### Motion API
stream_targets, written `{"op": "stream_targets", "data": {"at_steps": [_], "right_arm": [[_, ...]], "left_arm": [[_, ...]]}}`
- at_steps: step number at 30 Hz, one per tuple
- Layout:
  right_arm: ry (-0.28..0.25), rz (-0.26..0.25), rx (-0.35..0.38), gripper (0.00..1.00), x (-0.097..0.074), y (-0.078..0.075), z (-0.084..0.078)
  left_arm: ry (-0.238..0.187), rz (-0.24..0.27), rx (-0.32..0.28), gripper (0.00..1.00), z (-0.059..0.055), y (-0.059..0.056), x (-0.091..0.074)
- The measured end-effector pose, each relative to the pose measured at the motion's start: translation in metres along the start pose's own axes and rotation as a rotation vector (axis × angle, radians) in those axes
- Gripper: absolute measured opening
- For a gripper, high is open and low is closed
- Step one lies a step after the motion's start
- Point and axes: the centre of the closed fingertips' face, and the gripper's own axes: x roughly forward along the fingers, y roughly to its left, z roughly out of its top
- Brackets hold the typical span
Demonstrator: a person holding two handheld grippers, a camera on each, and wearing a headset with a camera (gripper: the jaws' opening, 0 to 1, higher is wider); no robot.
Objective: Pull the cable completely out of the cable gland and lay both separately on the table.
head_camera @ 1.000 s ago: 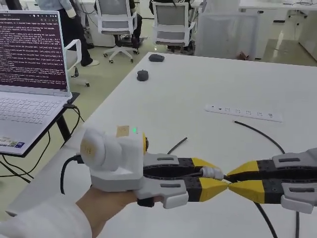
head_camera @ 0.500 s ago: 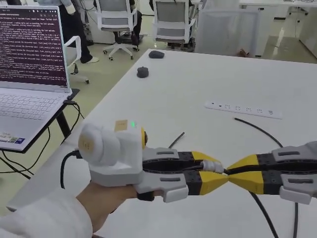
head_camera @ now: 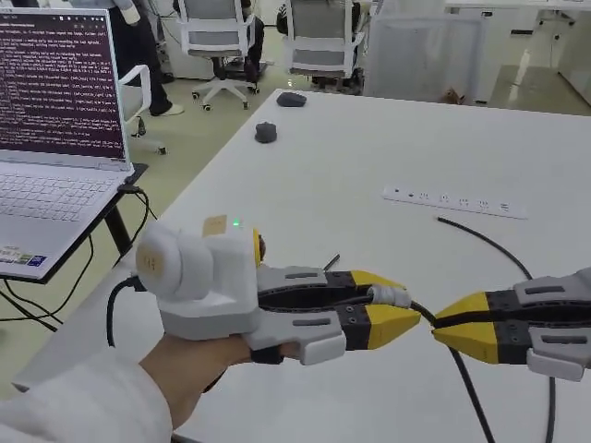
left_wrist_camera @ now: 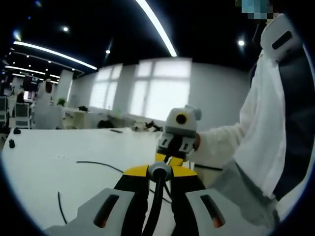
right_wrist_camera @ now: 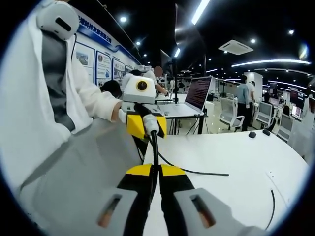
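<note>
My left gripper [head_camera: 407, 305] is held level above the table's front part, shut on the pale grey cable gland [head_camera: 391, 297] that sticks out between its yellow tips. A black cable [head_camera: 423, 313] leaves the gland and spans a short gap to my right gripper [head_camera: 438, 329], which is shut on it. Past the right jaws the cable [head_camera: 473, 395] hangs down toward the table. In the left gripper view the gland [left_wrist_camera: 160, 169] sits at the jaw tips. In the right gripper view the cable [right_wrist_camera: 154, 150] rises from the shut jaws to the gland [right_wrist_camera: 150, 124].
A white power strip [head_camera: 457, 202] lies mid-table, with a loose black cable [head_camera: 487, 242] curving beside it. Two dark mice [head_camera: 266, 133] rest at the far left edge. An open laptop [head_camera: 55, 120] stands on a side stand to the left. Office chairs stand beyond the table.
The two grippers have drawn apart: their tips met before, and a short stretch of black cable now shows between them. The left gripper has shifted left with the gland.
</note>
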Motion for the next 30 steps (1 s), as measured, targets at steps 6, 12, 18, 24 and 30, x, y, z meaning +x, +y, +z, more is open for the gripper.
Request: {"op": "stream_targets", "data": {"at_steps": [6, 12, 18, 24, 30], "right_arm": [[0.045, -0.013, 0.024, 0.03, -0.002, -0.003, -0.021], [0.106, -0.011, 0.029, 0.03, -0.002, -0.003, -0.042], [0.115, -0.016, 0.041, 0.02, -0.003, -0.004, -0.048], [0.127, -0.02, 0.028, 0.03, -0.002, -0.003, -0.049], [0.085, -0.019, 0.005, 0.08, -0.002, -0.002, -0.032]], "left_arm": [[-0.03, 0.009, -0.008, 0.16, 0.007, 0.0, -0.001], [-0.04, 0.012, -0.014, 0.16, 0.01, -0.001, -0.001], [-0.035, 0.013, -0.01, 0.16, 0.009, -0.003, 0.0], [-0.021, 0.017, 0.004, 0.16, 0.006, -0.002, 0.001], [-0.024, 0.025, 0.001, 0.16, 0.007, 0.002, -0.001]]}}
